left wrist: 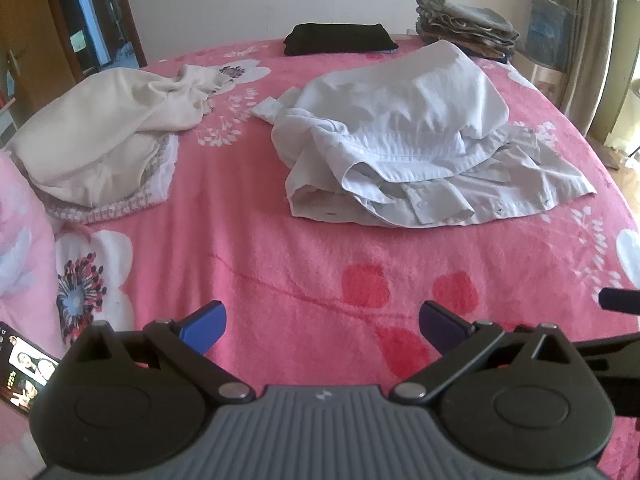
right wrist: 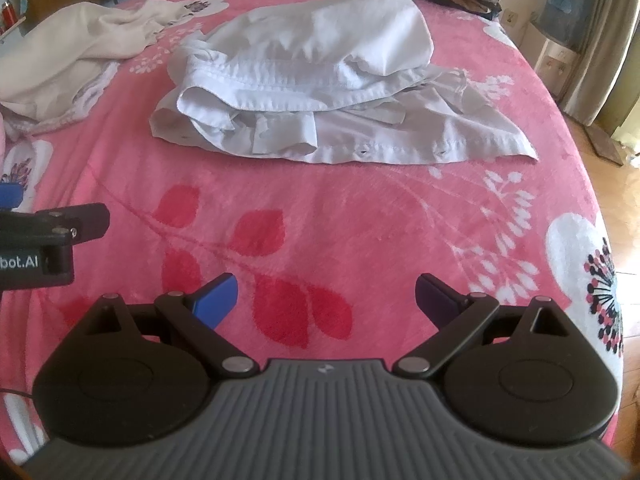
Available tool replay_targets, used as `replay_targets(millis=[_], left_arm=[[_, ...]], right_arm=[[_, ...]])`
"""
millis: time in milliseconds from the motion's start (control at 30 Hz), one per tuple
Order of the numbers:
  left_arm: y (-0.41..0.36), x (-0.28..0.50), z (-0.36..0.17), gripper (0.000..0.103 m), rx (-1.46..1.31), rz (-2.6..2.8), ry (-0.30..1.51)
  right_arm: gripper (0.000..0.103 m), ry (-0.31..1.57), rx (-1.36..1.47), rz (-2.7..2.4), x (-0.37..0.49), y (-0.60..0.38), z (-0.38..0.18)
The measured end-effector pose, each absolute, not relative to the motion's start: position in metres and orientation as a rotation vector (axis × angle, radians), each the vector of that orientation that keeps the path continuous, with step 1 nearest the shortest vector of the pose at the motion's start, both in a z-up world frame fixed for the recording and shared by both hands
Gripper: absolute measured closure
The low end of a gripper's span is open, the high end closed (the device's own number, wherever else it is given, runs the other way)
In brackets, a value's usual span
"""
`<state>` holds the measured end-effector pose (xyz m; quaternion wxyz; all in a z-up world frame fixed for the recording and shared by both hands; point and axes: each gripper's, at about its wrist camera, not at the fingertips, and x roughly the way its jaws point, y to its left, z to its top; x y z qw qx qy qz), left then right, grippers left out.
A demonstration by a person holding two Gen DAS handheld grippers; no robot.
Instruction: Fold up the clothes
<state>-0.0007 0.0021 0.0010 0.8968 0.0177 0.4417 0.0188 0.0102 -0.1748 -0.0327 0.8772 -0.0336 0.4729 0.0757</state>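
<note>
Bed (left wrist: 280,248), pink floral blanket: crumpled white shirt (left wrist: 400,136) mid-bed, cream garment (left wrist: 100,136) at left, folded stacks behind; left gripper (left wrist: 322,324) and right gripper (right wrist: 326,300) both spread empty; risk: layered shirt invites pinching several plies, bunching any fold.

The pink blanket (left wrist: 248,248) looks like fuzzy matt fleece. At 12 o'clock the white shirt (left wrist: 400,132) is thin crisp woven cloth with stitched hems; at 10 o'clock the cream garment (left wrist: 100,128) is softer, maybe knit. The left gripper (left wrist: 322,324) is matt black plastic, ribbed grey base, shiny metal rivets.
</note>
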Motion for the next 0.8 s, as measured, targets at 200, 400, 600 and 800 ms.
replay_targets(millis=[200, 400, 600, 800], left_arm=[[0.001, -0.006, -0.003, 0.000, 0.090, 0.065, 0.914], [0.001, -0.001, -0.007, 0.000, 0.073, 0.067, 0.961], [0.003, 0.000, -0.008, 0.000, 0.058, 0.084, 0.974], [0.008, -0.001, -0.008, 0.000, 0.018, 0.100, 0.989]], right_arm=[[0.007, 0.975, -0.070, 0.158, 0.007, -0.172, -0.031], [0.007, 0.983, -0.060, 0.165, 0.014, -0.183, -0.033], [0.007, 0.985, -0.074, 0.159, 0.014, -0.182, -0.032], [0.007, 0.982, -0.081, 0.148, 0.015, -0.180, -0.031]])
